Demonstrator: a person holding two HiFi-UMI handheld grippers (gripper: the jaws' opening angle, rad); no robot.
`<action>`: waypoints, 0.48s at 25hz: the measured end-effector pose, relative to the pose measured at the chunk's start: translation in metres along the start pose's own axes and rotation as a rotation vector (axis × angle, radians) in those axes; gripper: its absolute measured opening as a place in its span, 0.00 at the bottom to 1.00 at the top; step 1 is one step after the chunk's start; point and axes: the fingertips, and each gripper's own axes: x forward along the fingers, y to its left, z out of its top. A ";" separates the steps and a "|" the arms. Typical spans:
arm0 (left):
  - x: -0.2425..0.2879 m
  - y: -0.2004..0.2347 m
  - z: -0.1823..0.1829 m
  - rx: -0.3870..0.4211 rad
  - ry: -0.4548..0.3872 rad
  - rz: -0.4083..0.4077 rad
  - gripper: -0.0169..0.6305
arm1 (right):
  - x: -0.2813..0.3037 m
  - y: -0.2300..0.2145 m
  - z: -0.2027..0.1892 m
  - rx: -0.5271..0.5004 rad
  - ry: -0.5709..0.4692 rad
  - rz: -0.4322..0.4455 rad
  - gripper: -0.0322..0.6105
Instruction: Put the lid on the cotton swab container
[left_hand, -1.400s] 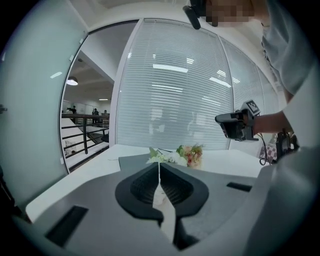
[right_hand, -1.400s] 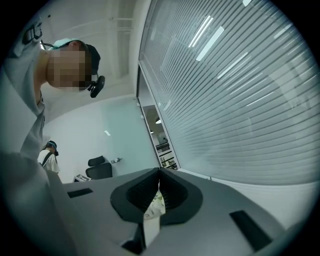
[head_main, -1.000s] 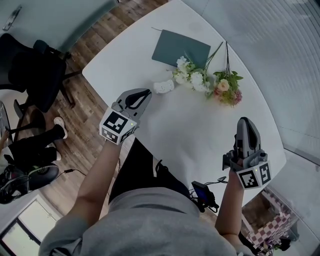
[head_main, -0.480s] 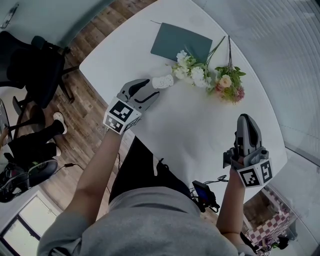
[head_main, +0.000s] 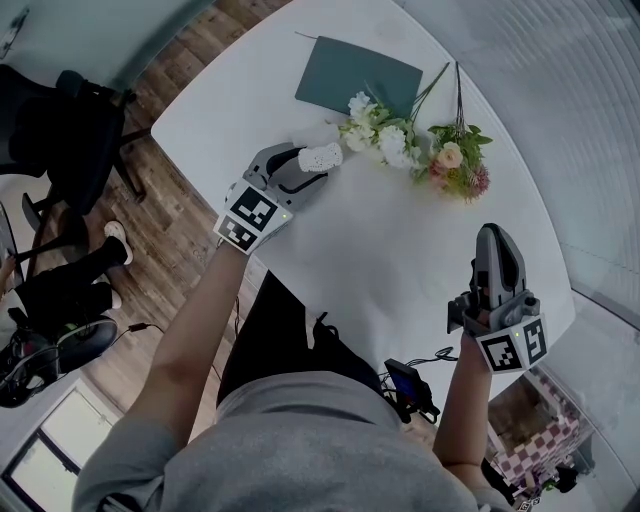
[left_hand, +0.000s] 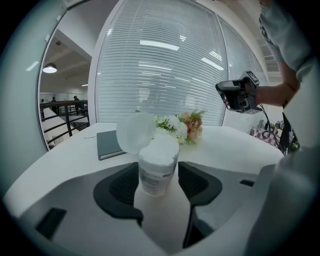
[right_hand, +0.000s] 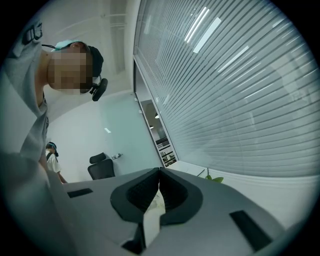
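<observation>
Straddling the cotton swab container (left_hand: 158, 167) at the table's (head_main: 400, 270) ten o'clock, the left gripper (head_main: 300, 168) is just spreading its jaws, pads clear. Its raised lid (left_hand: 135, 132) is wanting a gentle downward press; the right gripper (head_main: 496, 236) is idling closed at four o'clock.

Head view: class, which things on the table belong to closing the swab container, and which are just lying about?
For the job: swab container, lid.
Lying about: flowers, notebook.
</observation>
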 end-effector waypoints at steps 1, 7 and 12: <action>0.002 0.000 -0.001 0.006 0.003 -0.001 0.40 | 0.000 -0.001 0.000 0.001 0.001 0.000 0.09; 0.010 -0.001 -0.003 0.046 0.030 0.006 0.42 | 0.000 -0.003 -0.003 0.007 0.008 -0.001 0.09; 0.015 0.002 -0.006 0.084 0.053 0.060 0.42 | 0.002 -0.003 -0.004 0.011 0.002 0.000 0.09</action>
